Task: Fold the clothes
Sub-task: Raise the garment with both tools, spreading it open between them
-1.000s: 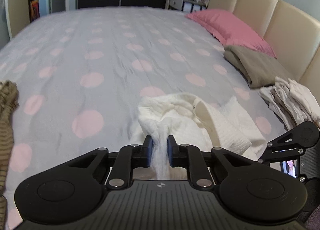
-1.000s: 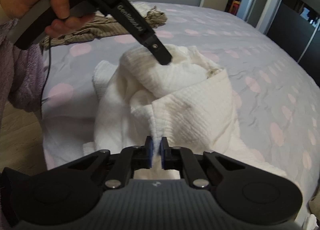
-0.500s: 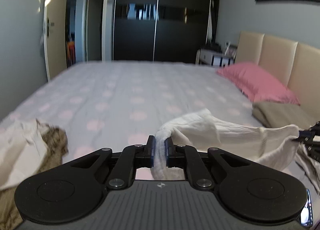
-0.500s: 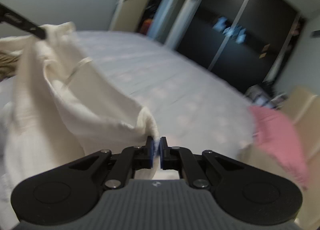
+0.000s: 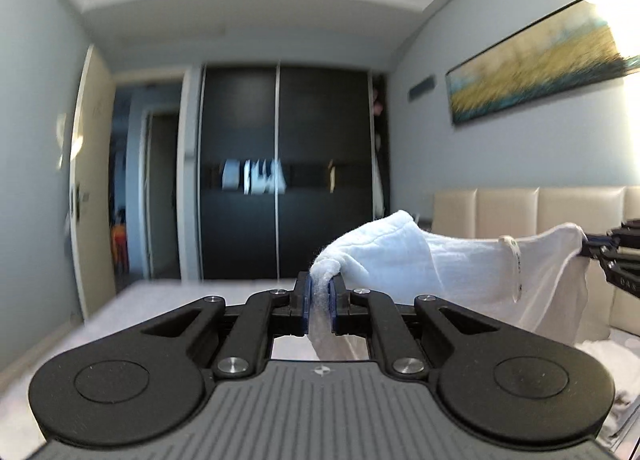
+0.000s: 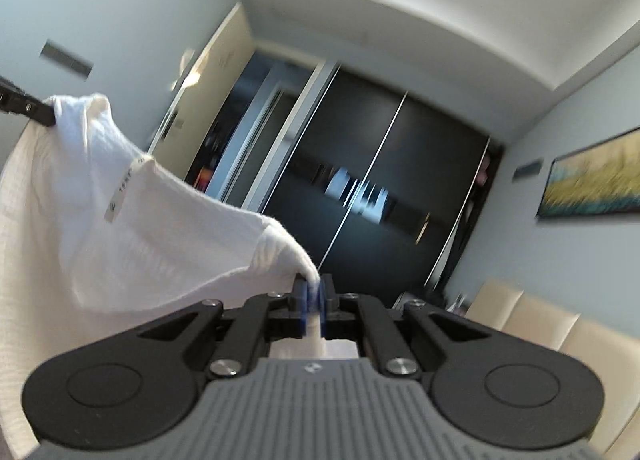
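Note:
A white textured garment hangs in the air, stretched between my two grippers. My left gripper is shut on one bunched top corner of it. My right gripper is shut on the other corner; it also shows at the right edge of the left wrist view. In the right wrist view the garment sags to the left, with a label strip on it, up to the left gripper's tip. The lower part of the garment is hidden below the grippers.
The bed with grey cover lies low ahead. A beige padded headboard stands at the right. A black sliding wardrobe fills the far wall, an open doorway to its left. A painting hangs on the right wall.
Both grippers have lifted the white garment off the bed and pulled apart, so it now hangs spread between them. Both views have tilted up toward the wardrobe and ceiling.

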The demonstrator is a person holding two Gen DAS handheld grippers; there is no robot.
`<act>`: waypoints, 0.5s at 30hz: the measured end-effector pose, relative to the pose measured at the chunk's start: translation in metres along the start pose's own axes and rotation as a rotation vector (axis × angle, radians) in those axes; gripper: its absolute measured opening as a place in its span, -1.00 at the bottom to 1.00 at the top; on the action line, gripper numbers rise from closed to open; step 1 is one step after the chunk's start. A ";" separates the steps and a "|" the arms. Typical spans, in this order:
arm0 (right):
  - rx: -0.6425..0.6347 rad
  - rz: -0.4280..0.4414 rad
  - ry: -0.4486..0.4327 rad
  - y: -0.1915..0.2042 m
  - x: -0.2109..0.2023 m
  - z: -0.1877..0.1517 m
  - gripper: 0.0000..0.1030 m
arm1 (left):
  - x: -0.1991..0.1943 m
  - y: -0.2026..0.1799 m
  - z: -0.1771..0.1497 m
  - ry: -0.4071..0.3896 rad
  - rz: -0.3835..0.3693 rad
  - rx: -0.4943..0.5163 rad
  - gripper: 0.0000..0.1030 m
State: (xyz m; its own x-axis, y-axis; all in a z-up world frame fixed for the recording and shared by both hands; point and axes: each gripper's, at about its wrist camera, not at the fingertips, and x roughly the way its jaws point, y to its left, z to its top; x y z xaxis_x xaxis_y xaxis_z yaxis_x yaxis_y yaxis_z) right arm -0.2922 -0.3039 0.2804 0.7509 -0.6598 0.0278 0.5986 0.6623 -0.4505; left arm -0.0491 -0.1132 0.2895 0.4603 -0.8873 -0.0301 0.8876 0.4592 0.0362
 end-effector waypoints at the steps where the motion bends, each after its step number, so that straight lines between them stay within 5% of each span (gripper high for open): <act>1: 0.000 -0.019 -0.030 -0.005 -0.007 0.011 -0.89 | -0.008 -0.002 0.012 -0.029 -0.009 0.008 -0.86; 7: -0.005 -0.110 -0.214 -0.030 -0.061 0.072 -0.88 | -0.066 -0.020 0.080 -0.232 -0.029 0.081 -0.87; 15: 0.016 -0.151 -0.380 -0.046 -0.122 0.117 -0.88 | -0.095 -0.042 0.107 -0.329 0.005 0.128 -0.87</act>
State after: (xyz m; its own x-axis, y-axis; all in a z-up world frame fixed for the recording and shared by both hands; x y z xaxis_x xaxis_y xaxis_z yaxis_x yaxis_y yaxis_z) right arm -0.3785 -0.2125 0.4020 0.7018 -0.5741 0.4219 0.7123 0.5750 -0.4025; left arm -0.1320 -0.0529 0.3982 0.4156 -0.8609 0.2934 0.8662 0.4731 0.1610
